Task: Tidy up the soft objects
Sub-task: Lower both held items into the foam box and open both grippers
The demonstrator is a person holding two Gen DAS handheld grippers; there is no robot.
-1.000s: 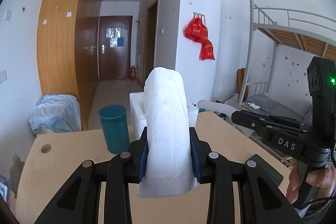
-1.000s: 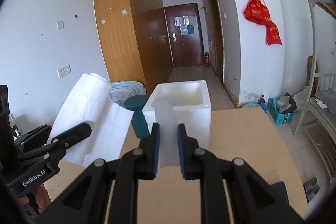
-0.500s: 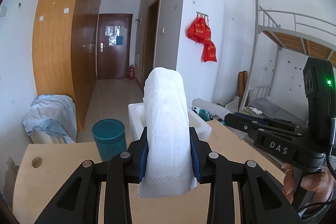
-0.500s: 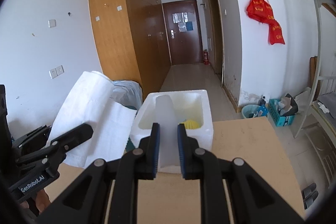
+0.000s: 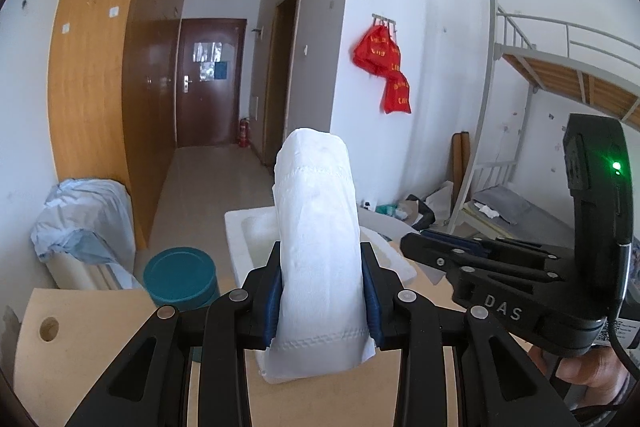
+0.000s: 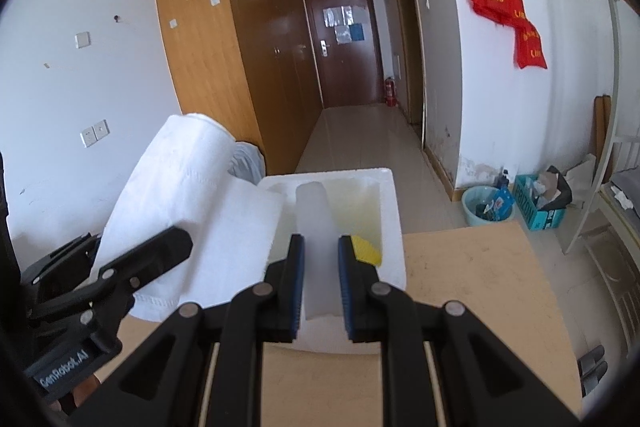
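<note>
Item: white folded cloth (image 5: 320, 259). Location: clamped upright between the pads of the left claw (image 5: 320, 291), held in the air above the near part of the desk (image 5: 80, 355), not yet over the box.

Item: translucent white soft piece (image 6: 318, 247). Location: gripped in the right claw (image 6: 320, 283), its tip standing over the open foam box (image 6: 394, 227).

Item: foam box, white, open-topped, at the far edge of the desk. Contents seen: one yellow object (image 6: 366, 249) on its floor; the rest of the inside is partly hidden behind the claws and their loads.

Item: teal canister (image 5: 180, 277), on the desk left of the box; not soft-looking, probably no part of the sorting.

Status, as judged: partly done. One thing appears already stowed; two are in hand and unplaced. Remaining: carry each over the box, let go, and check the desk, most of which is out of sight here.
</note>
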